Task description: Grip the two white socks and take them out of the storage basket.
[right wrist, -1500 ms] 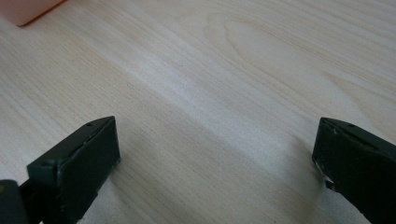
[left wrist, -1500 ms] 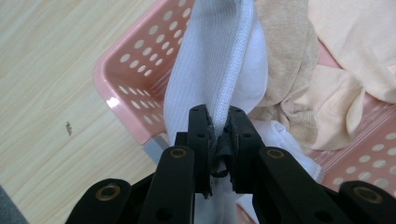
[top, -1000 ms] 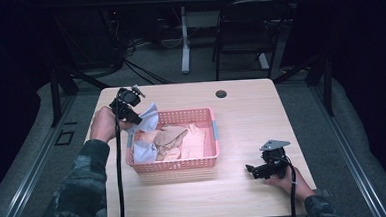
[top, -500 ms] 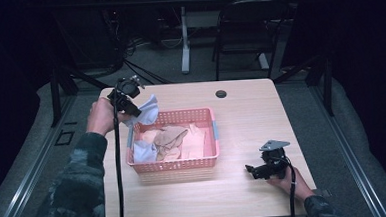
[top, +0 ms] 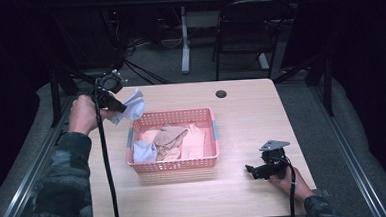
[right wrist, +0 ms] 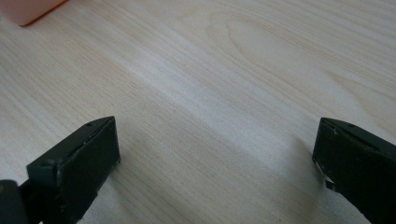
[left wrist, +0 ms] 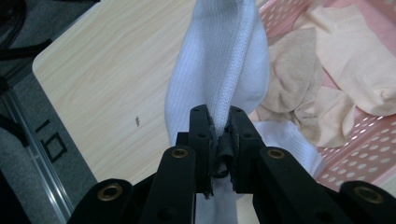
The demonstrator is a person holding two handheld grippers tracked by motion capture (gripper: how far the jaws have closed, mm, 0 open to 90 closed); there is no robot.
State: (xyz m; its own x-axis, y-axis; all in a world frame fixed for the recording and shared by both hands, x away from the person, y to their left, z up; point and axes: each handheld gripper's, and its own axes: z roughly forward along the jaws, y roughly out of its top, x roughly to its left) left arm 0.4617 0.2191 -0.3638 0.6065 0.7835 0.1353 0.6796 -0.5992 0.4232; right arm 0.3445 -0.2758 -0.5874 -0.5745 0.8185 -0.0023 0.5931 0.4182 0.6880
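Sock (left wrist: 219,70), white, pinched in left gripper (left wrist: 218,135) beside pink basket (top: 174,164); lift it fully clear, then lay flat on bench (top: 241,111). Right gripper (right wrist: 215,163) wide, empty.

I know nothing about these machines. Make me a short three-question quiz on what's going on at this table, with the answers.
1. True or false: the left tongs are clamped on a white sock.
2. Where do the tan socks lie? A. on the bare table B. in the pink basket C. on the floor
3. In a few words: how do the jaws of the right tongs stand, and what lies between them?

Key
1. True; the sock hangs from the shut jaws, lifted at the basket's left end.
2. B
3. Wide apart, with nothing between them but the bare wooden table.
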